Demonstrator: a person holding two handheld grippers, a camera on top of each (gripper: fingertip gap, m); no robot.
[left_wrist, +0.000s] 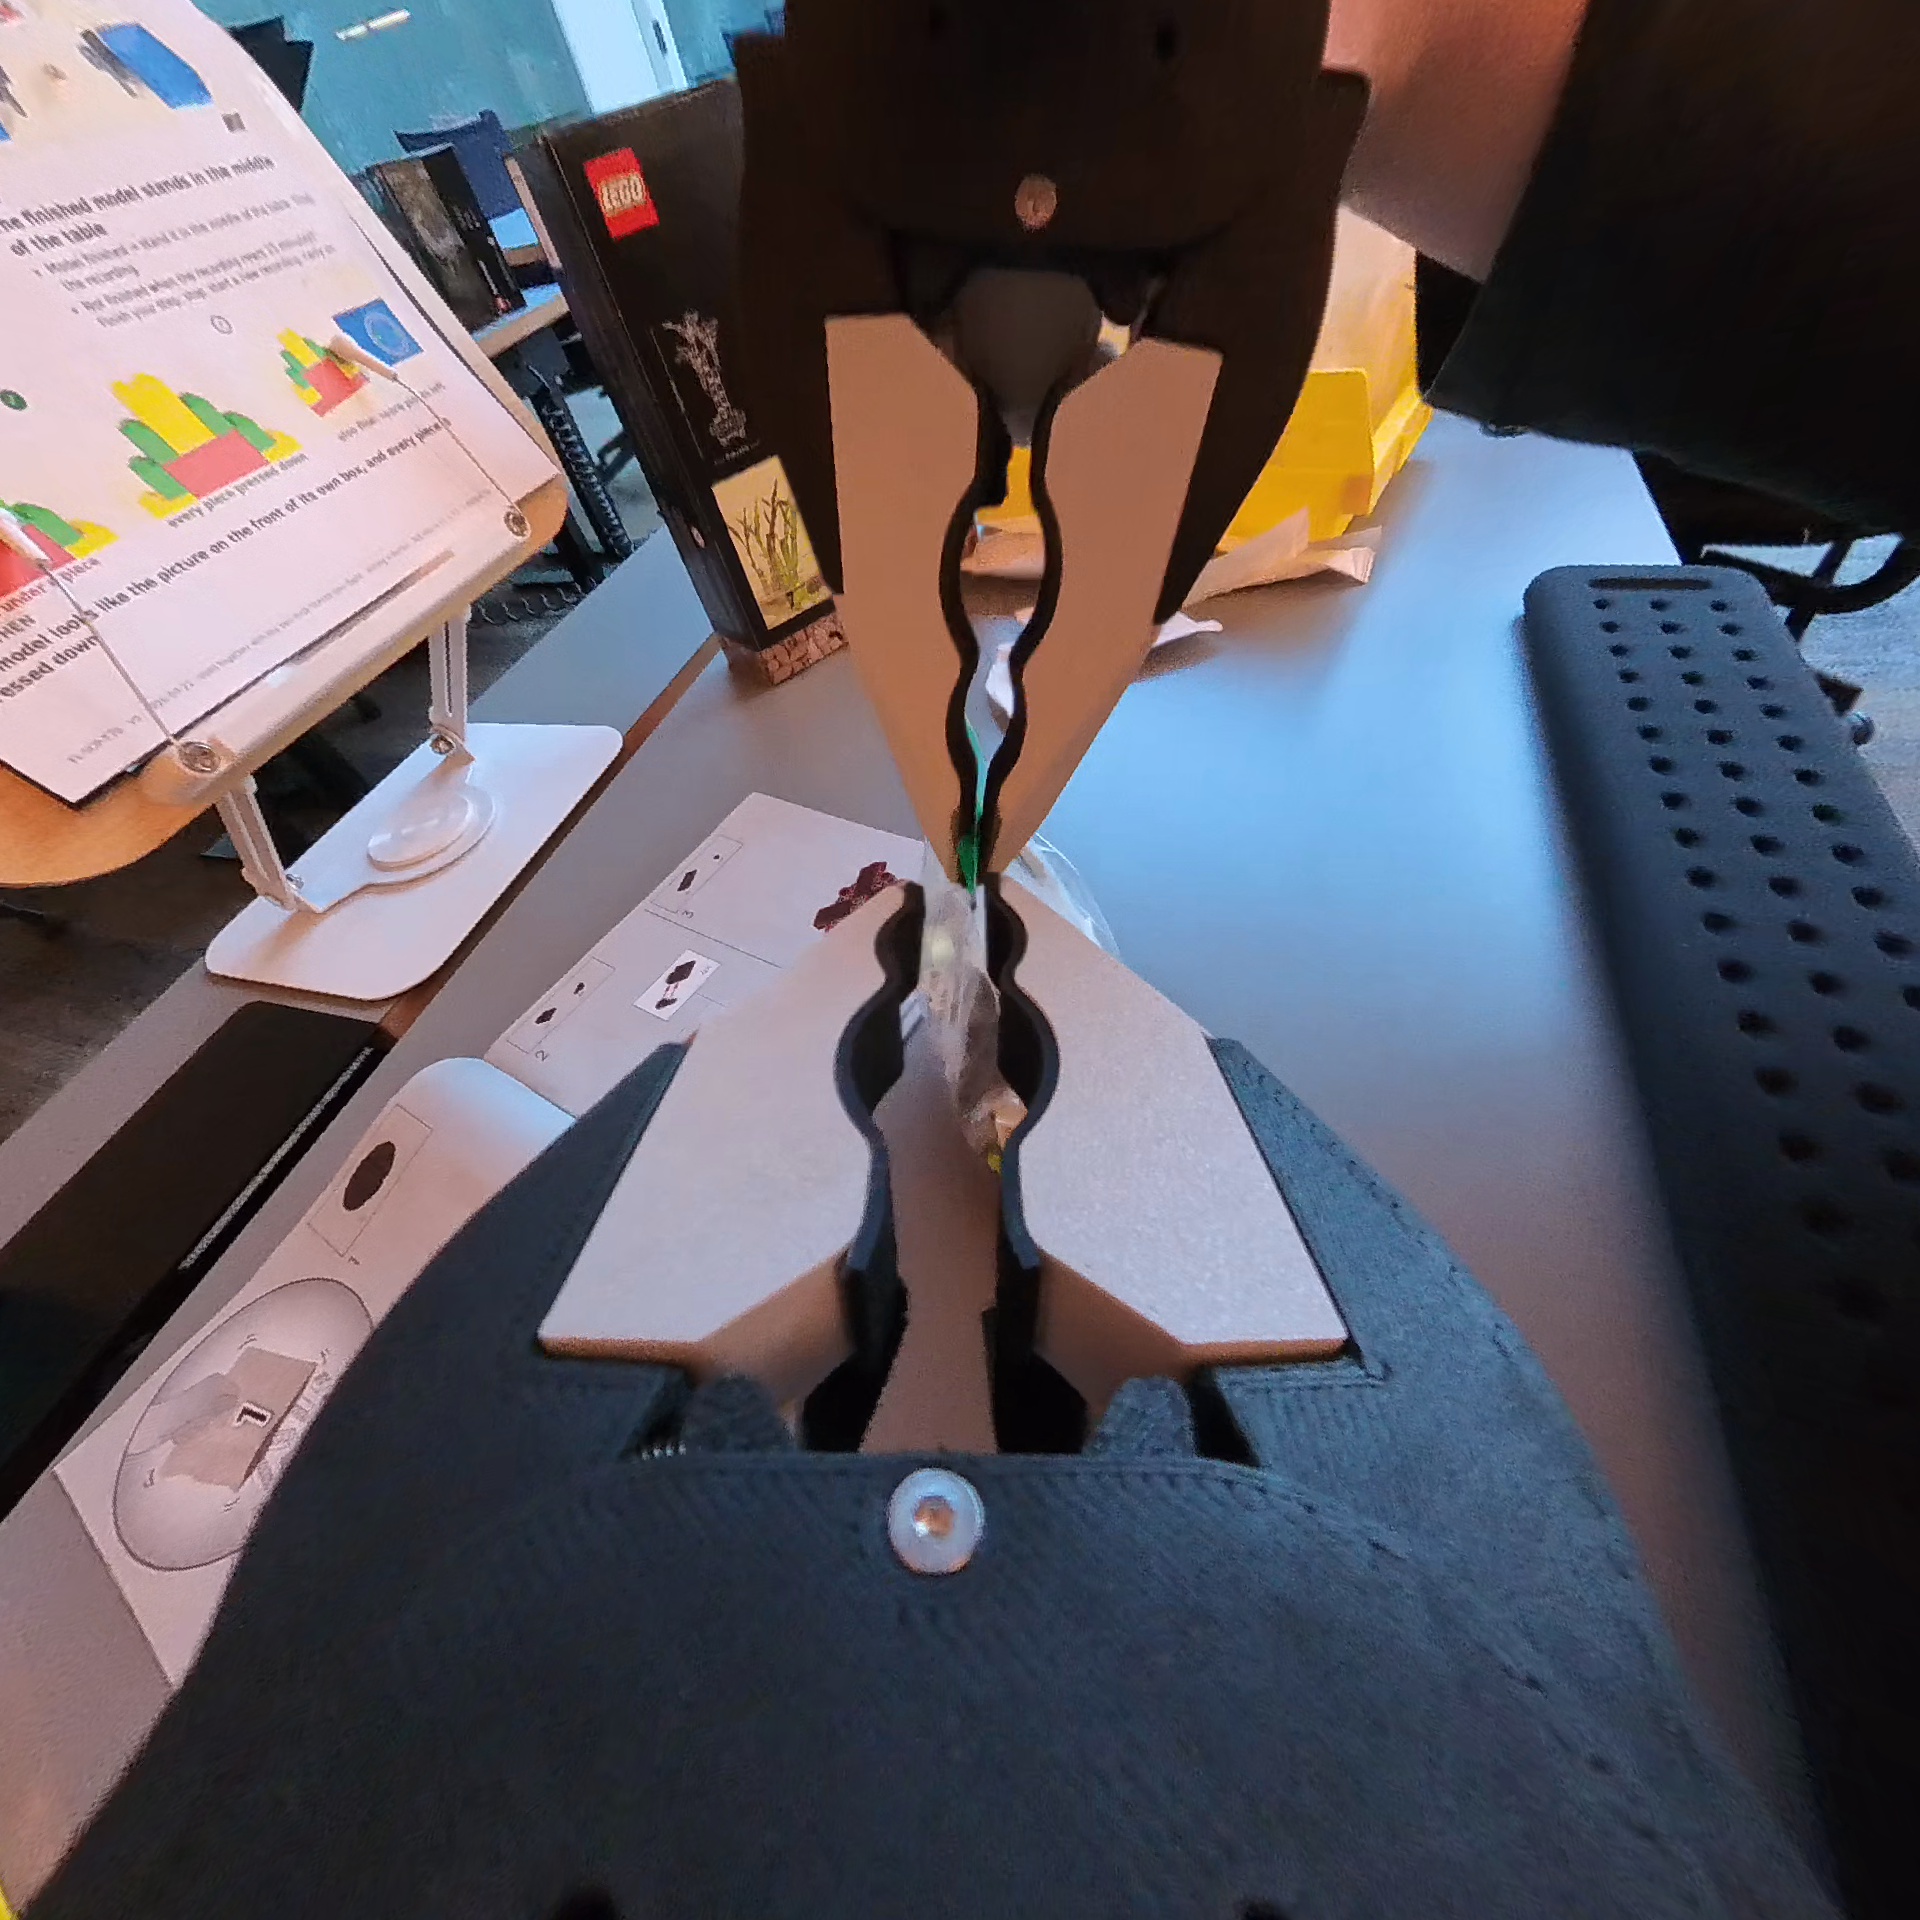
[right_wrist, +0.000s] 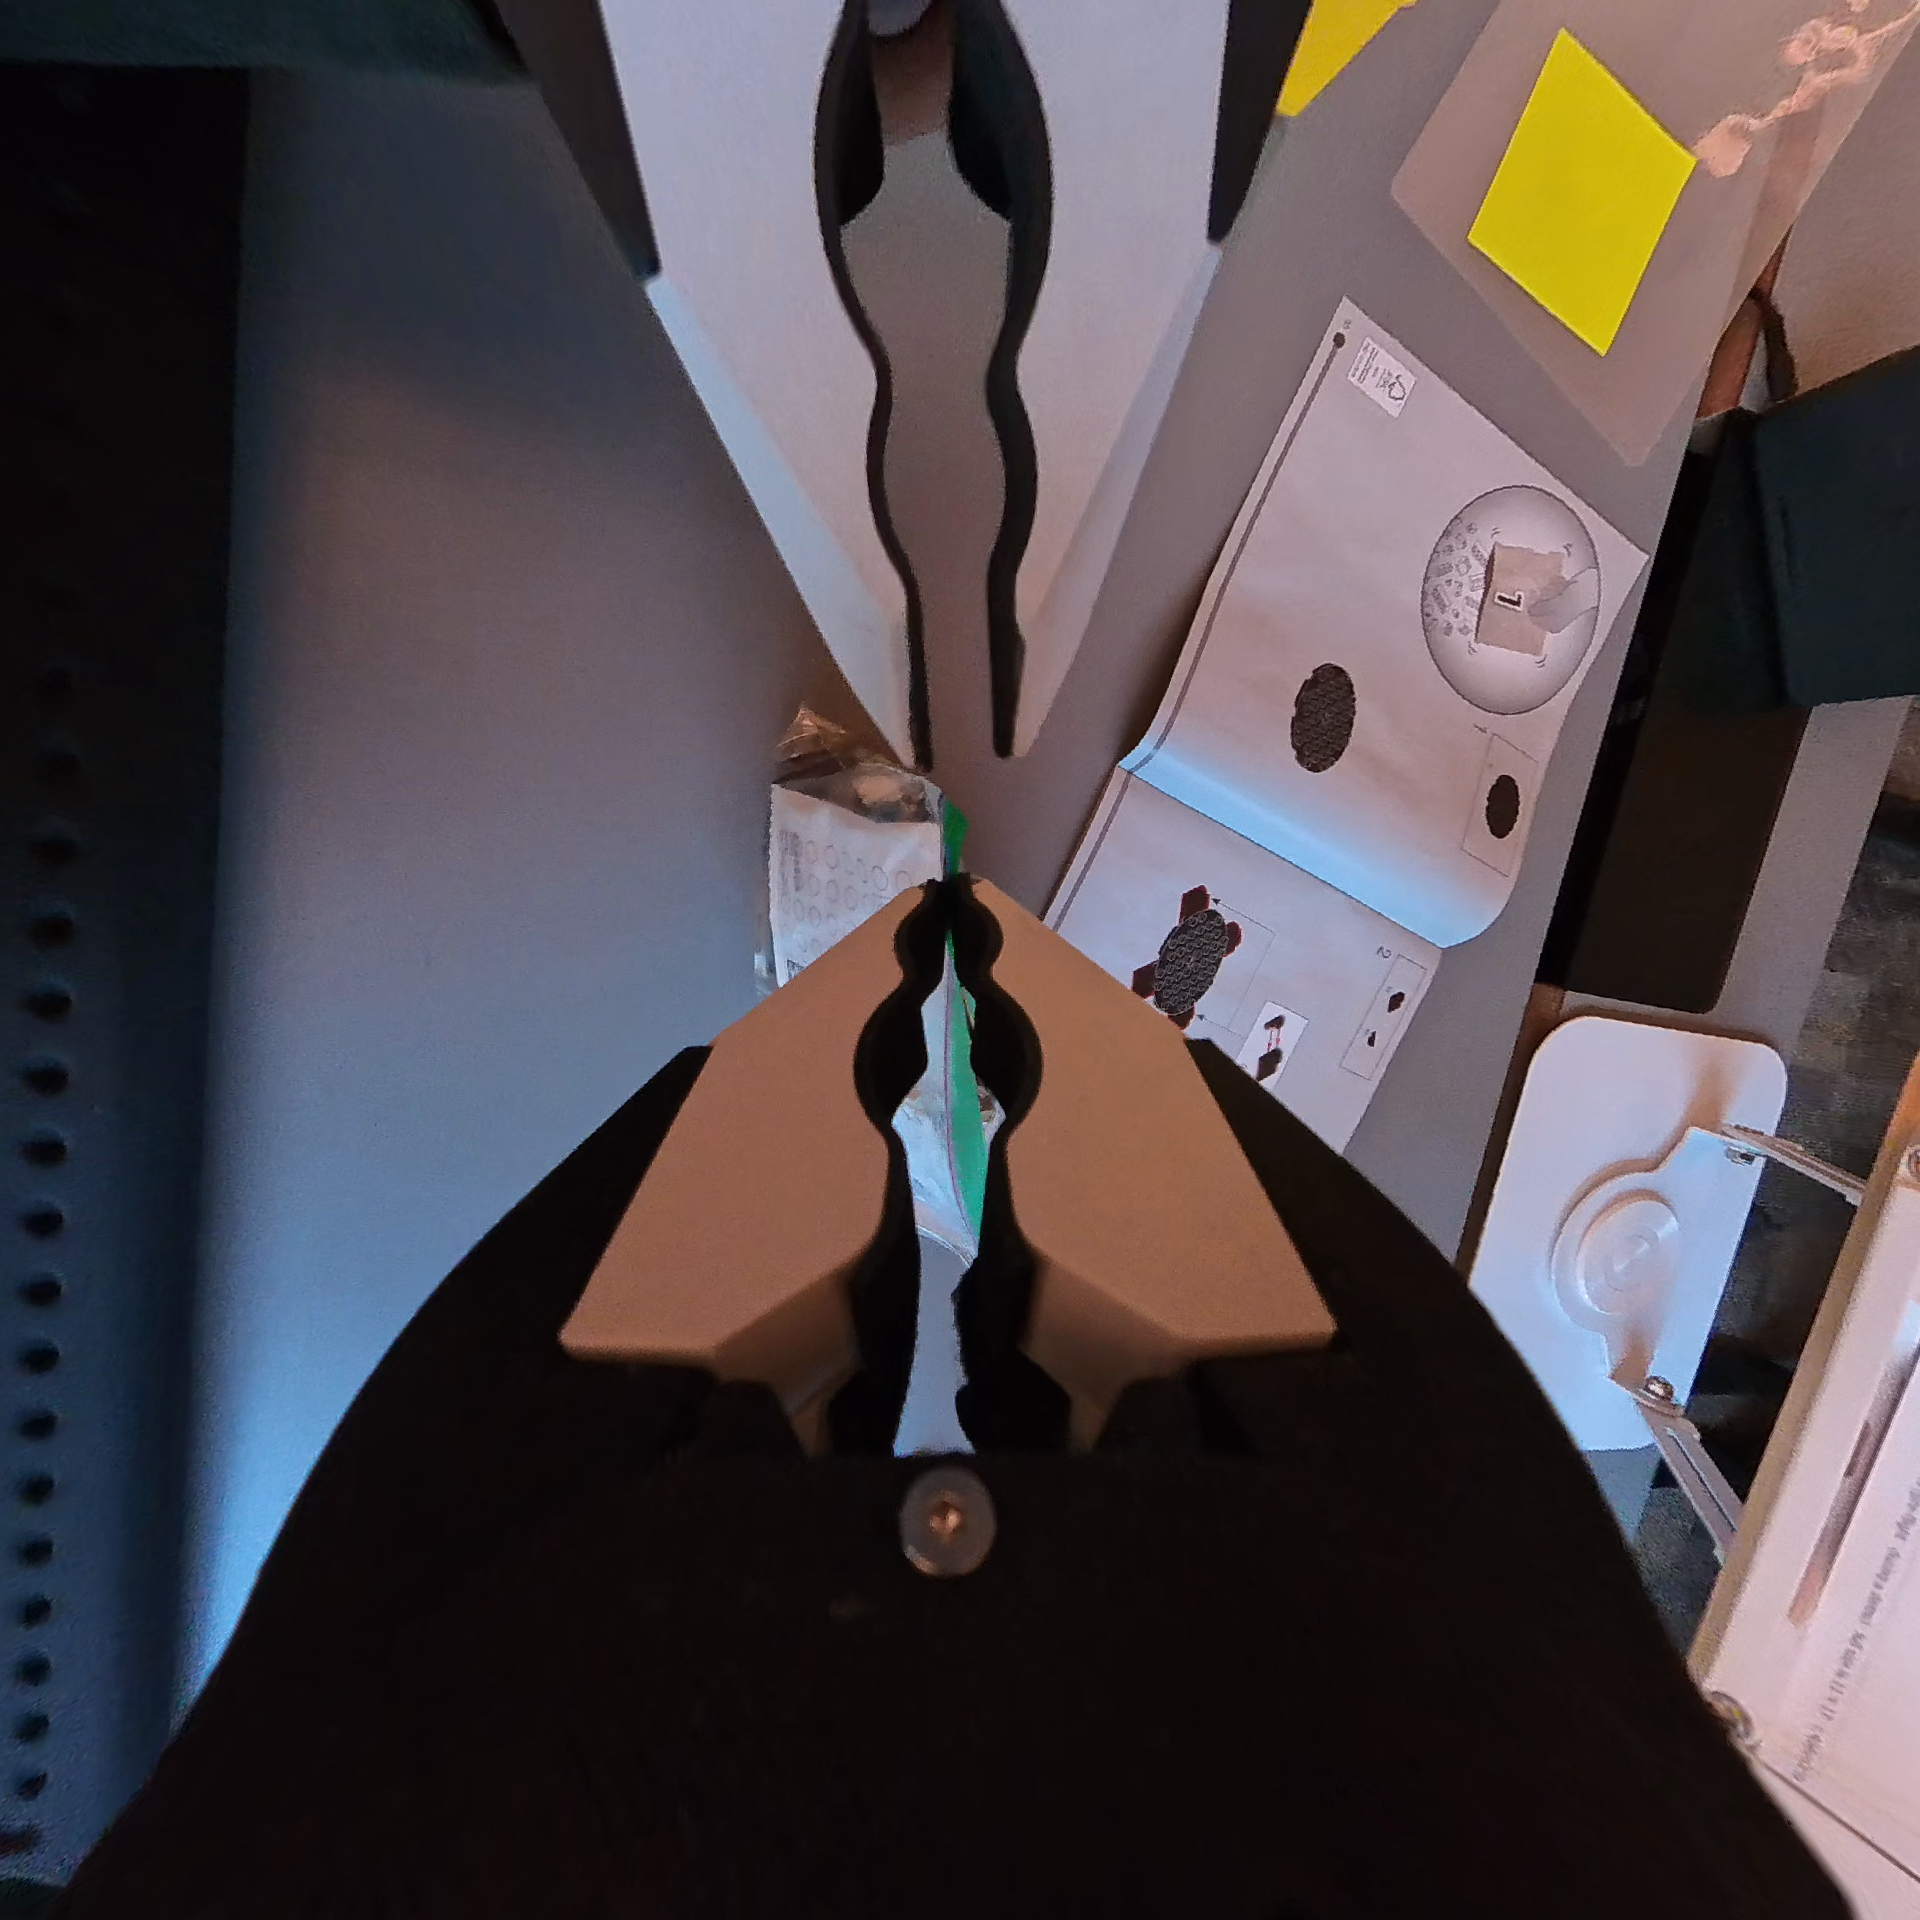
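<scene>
A small clear plastic bag (left_wrist: 961, 997) with a green strip along one edge hangs stretched in the air between the two grippers, its long axis running from one set of tips to the other, above the grey table (left_wrist: 1351, 831). The left gripper (left_wrist: 951, 899) is clenched on the crinkled clear end; the right gripper (right_wrist: 951, 888) pinches the green edge, its jaws nearly together with the film between them. In the right wrist view the left gripper's tips look slightly parted, so how firmly it holds is hard to judge. Most of the bag is hidden between the wavy black pads, and its contents cannot be made out. The fingers are beige, flat-faced wedges on rough, layered black plastic bodies. Below lie an open instruction booklet (right_wrist: 1340, 665) and another printed clear bag (right_wrist: 831, 873), partly covered. A perforated dark pad (left_wrist: 1745, 935) lies at the table's edge. A black box (left_wrist: 665, 416) stands beyond, beside a white stand (left_wrist: 416, 852) carrying a printed sheet (left_wrist: 229, 416).
</scene>
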